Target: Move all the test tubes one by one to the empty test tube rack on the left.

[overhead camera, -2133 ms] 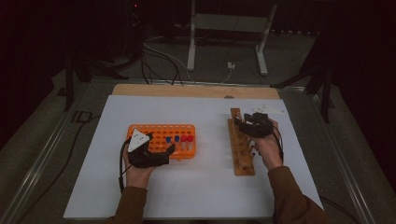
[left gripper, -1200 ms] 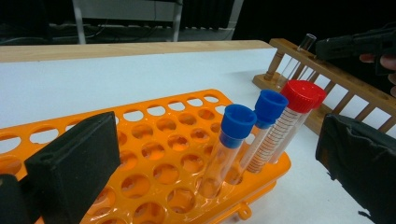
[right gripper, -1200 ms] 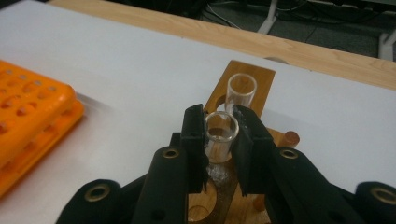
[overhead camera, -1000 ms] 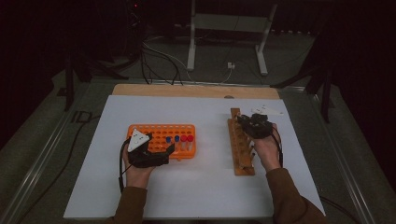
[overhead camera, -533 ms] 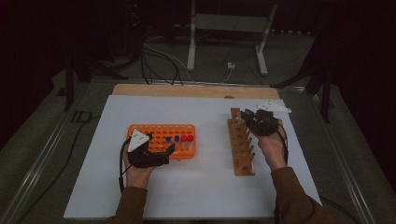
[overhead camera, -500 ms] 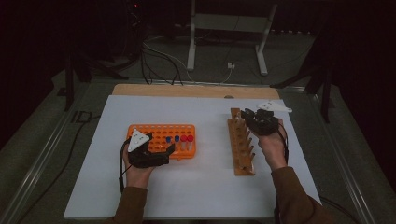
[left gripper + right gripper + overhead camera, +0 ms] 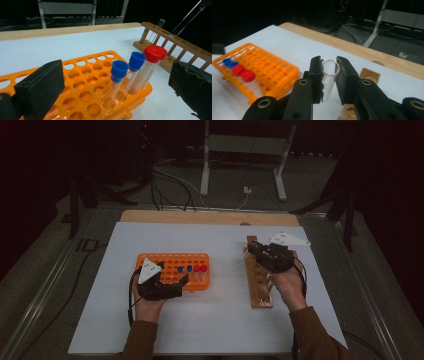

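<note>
- A clear glass test tube [image 7: 329, 75], open at the top and without a cap, is sitting upright between the pads of the right tongs [image 7: 329, 68], which are clamped on it just below its rim.
- In the left gripper view the same tube [image 7: 185, 18] is showing as a thin, slanted glass line above the far part of the wooden rack [image 7: 175, 47].
- In the high view the right tongs [image 7: 257, 251] are hovering over the far end of the wooden rack [image 7: 258, 287], which is lying lengthwise on the right side of the white worktop [image 7: 220, 330].
- The right hand [image 7: 286, 282] is reaching forward from the near right, its forearm in a brown sleeve.
- One more clear tube [image 7: 156, 31] is standing in the far end of the wooden rack.
- The left tongs [image 7: 182, 282] are standing wide apart with nothing between them, at the near edge of the orange rack [image 7: 170, 262] on the left of the worktop.
- The left hand [image 7: 147, 302] is resting low on the worktop, near the person.
- In the orange rack two blue-capped tubes [image 7: 118, 75] and a red-capped tube [image 7: 150, 65] are standing together at its right end.
</note>
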{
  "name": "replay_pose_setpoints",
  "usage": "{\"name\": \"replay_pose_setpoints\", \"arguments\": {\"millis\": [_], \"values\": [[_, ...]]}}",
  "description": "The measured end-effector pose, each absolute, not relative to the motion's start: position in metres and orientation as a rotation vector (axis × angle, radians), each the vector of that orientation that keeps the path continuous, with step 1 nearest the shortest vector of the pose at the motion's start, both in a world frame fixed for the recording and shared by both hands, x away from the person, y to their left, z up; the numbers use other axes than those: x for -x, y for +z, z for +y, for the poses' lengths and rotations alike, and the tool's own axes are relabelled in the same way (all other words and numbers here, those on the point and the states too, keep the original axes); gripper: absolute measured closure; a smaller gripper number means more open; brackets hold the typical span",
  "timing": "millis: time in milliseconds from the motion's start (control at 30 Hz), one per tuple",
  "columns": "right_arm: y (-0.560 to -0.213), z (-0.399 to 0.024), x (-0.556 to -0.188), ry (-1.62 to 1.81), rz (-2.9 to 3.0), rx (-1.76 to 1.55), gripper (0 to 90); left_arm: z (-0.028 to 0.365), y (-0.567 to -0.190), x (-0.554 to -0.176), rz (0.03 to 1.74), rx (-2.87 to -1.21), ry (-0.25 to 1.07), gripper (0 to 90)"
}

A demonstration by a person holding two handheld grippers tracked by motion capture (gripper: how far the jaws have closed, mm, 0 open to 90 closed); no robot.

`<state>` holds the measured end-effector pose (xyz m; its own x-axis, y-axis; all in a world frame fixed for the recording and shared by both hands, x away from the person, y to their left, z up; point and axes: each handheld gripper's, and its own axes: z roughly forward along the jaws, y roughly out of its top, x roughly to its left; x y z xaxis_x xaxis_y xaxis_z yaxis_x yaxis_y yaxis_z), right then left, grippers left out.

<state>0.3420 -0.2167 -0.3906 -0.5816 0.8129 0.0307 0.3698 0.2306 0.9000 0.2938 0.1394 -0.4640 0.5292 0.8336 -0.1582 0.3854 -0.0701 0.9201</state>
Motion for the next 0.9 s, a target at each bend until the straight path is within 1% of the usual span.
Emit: {"name": "replay_pose_setpoints", "arguments": {"millis": [367, 567, 700, 900], "values": [[-0.400, -0.193, -0.322, 1.325, 2.166, -1.005, 76.1, 0.131, -0.454, -0.287, 0.984, -1.659, 0.546, 1.1], [-0.400, -0.179, -0.312, 1.325, 2.248, -0.958, 76.1, 0.121, -0.446, -0.282, 0.937, -1.662, 0.531, 3.9], [-0.401, -0.169, -0.308, 1.334, 2.280, -0.925, 76.1, 0.111, -0.444, -0.277, 0.888, -1.675, 0.551, 5.8], [-0.403, -0.157, -0.302, 1.374, 2.317, -0.902, 76.1, 0.094, -0.442, -0.271, 0.825, -1.705, 0.523, 8.4]]}}
